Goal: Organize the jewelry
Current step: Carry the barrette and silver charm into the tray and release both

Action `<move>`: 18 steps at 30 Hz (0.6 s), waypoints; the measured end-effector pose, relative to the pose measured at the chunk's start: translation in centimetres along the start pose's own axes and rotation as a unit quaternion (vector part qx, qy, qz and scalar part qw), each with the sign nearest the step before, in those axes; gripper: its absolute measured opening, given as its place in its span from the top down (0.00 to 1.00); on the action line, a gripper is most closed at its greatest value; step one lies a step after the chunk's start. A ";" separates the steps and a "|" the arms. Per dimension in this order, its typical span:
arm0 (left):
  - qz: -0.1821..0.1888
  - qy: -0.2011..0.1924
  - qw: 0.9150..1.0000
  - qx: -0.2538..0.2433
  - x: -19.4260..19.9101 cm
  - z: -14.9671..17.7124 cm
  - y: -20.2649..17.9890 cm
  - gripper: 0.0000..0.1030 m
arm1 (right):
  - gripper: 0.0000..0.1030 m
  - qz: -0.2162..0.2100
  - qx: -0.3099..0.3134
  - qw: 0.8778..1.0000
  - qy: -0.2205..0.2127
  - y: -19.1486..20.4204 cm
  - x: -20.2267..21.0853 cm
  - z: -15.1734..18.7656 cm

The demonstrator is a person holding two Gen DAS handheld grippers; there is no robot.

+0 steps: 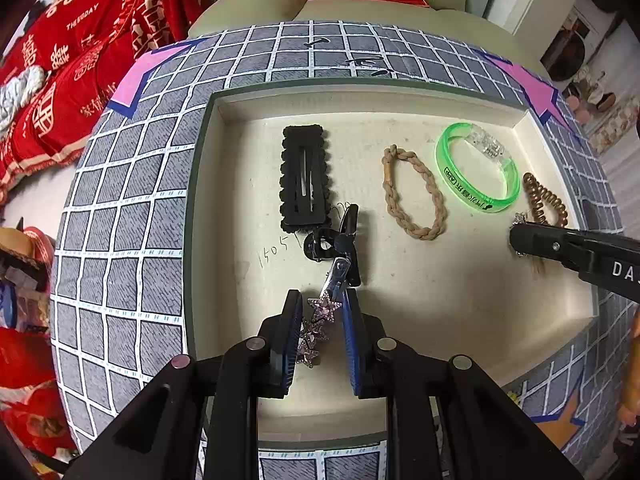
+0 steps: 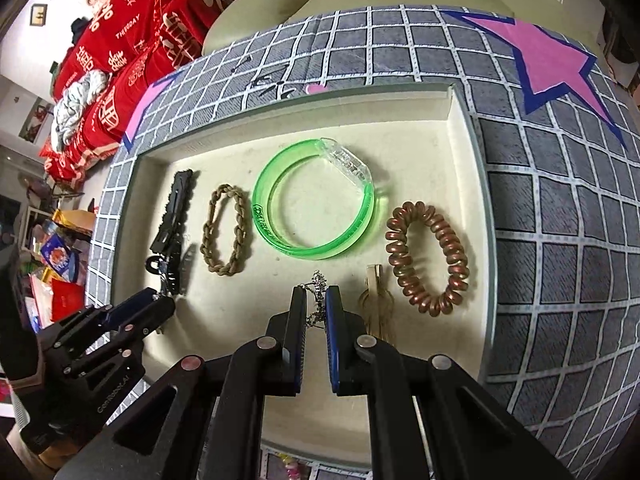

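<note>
Jaws first: we see the left gripper (image 1: pixel 322 304) closed on a star hair clip (image 1: pixel 320 320), the pink stars between the blue pads and the metal end pointing out past the tips onto the tray (image 1: pixel 208 184) floor. The right gripper (image 2: pixel 316 300) is pinched nearly closed on a silver chain (image 2: pixel 318 284) that sticks out just beyond its tips.

The left wrist view alone shows the stars; from the right wrist view that clip is hidden behind the left gripper's side. The right view alone shows a small wooden clip (image 2: pixel 374 280) lying just right of the right jaws.

Beyond the left tips lie a small black claw clip (image 1: pixel 320 242), then a black snap clip (image 1: pixel 306 176) toward the tray's far left. Along the far side, left to right, we note a braided tan hair tie (image 1: pixel 414 196), a green bangle (image 1: pixel 476 168) and a bronze spiral hair tie (image 2: pixel 428 258) close to the right wall.

Bare floor remains along the tray's near edge and between both grippers. The tray sits on a grey grid mat (image 1: pixel 120 220).
</note>
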State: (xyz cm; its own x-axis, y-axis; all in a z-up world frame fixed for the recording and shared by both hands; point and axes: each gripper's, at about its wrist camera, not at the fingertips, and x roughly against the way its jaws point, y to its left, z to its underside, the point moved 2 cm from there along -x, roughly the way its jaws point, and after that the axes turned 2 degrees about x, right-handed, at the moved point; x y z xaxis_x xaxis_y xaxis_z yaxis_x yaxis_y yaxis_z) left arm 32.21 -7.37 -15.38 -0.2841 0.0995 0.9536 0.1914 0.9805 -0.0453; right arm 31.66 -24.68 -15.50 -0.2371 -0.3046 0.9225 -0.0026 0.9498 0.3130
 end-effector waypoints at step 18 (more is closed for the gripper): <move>-0.038 -0.001 0.999 -0.022 0.6 0.1 -0.6 0.72 | 0.51 -0.011 -0.002 1.000 -0.010 0.3 0.1 -0.3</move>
State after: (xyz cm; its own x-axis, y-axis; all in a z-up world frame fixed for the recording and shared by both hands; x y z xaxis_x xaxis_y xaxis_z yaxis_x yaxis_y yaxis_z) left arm 31.87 -7.89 -14.80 -0.3016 0.0256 0.9531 0.2098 0.9769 0.0402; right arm 31.94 -24.47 -15.26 -0.2559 -0.3231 0.9111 -0.0046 0.9429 0.3331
